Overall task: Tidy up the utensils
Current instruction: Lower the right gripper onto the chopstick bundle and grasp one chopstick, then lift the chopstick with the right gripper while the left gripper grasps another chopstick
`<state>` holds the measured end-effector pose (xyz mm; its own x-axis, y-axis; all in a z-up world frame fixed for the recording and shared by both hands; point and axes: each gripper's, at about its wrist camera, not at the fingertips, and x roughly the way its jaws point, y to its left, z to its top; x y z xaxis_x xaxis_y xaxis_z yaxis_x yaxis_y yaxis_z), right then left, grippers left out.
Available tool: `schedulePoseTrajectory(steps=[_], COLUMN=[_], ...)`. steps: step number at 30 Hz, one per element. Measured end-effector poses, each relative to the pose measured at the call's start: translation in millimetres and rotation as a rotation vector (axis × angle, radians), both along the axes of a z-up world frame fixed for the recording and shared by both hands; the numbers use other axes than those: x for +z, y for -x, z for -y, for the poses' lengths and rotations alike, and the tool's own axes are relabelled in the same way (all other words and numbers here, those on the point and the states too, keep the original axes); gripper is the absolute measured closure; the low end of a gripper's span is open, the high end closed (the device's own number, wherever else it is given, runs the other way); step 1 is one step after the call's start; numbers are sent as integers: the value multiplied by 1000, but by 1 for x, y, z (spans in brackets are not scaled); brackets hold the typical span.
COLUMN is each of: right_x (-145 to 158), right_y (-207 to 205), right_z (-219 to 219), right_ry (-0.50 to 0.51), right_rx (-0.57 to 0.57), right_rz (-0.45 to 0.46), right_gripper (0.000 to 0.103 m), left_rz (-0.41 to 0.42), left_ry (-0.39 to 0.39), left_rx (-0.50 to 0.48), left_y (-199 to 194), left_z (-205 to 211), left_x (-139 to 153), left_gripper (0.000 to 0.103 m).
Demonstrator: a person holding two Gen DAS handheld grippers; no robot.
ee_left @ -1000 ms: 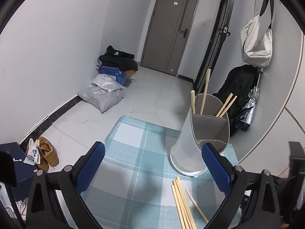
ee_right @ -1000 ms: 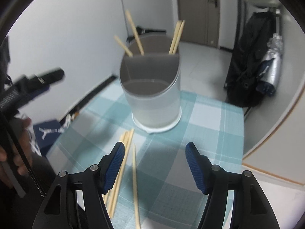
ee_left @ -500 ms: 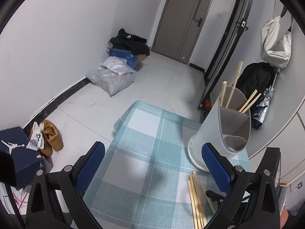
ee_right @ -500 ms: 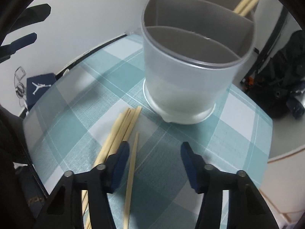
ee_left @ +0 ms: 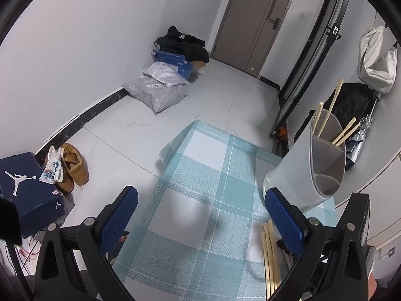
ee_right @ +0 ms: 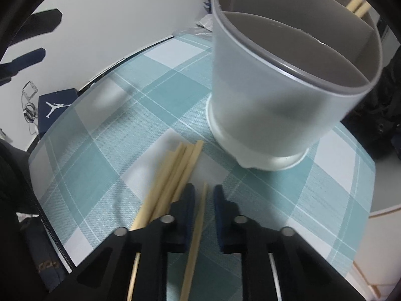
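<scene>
A frosted grey utensil holder [ee_right: 280,80] with inner dividers stands on a teal checked tablecloth [ee_right: 140,105]; it also shows in the left wrist view [ee_left: 313,168] with several wooden chopsticks upright in its back compartment. My right gripper [ee_right: 204,198] is low over the cloth, its blue pads [ee_right: 218,200] nearly closed around a single wooden chopstick [ee_right: 198,230] lying on the cloth. A bundle of chopsticks [ee_right: 170,180] lies just left of it, also seen in the left wrist view [ee_left: 269,253]. My left gripper [ee_left: 200,215] is open and empty above the cloth.
On the floor beyond the table are a blue shoebox [ee_left: 25,190], brown shoes [ee_left: 74,168], grey parcel bags [ee_left: 158,90] and dark clothes [ee_left: 183,42]. A white bag [ee_left: 376,62] and dark coat hang at the right wall. A door [ee_left: 258,20] is at the back.
My right gripper has dropped to the cloth and narrowed its jaws around the single chopstick. My left gripper has drifted left and back, so the holder sits further right in its view.
</scene>
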<state>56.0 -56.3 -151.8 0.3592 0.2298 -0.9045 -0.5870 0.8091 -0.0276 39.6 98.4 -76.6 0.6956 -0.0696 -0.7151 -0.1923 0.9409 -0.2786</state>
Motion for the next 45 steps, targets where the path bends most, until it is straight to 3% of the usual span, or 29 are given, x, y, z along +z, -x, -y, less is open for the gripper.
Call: schedulePoseTrajectory(steps=[4,8,11,16,28,38,41,43,45], right_x=[2,16,25,41,75,85,86,87,88], right_y=[-2,-6,-10,-6,6,14,16,16,17], right_z=[7,25,55,92,147,153,153,152,152], right_ry=[-43,-122,-228,-373,-553,-553,-550,-547,-540], right_rx=[-32,-96,-169,-247,-321,-329,-321,-322,-322], right_rz=[-29,-33,-42,-53,-22,37,51,54,65], right_gripper=[100,100,100,100,100,100,100,100,100], left_rz=[-38,-107,-153,-246,-357,-367,-352,-335,-322], left_ry=[-7,-42,-76,-144,-208,-248,-248,-252,-247], left_rx=[-44,-154,-239,-290,-294,-277,-286,-298,-307], left_y=[-3,-8,-10,-12,-17,-21,-23,-23,-23], left_z=[10,33,56,73,91,102,108,112,116], left_x=[-9,-23,-35,-52,-75,-75,-74,-72,-69], left_gripper=[3,3,3,3,3,3,11,24,47])
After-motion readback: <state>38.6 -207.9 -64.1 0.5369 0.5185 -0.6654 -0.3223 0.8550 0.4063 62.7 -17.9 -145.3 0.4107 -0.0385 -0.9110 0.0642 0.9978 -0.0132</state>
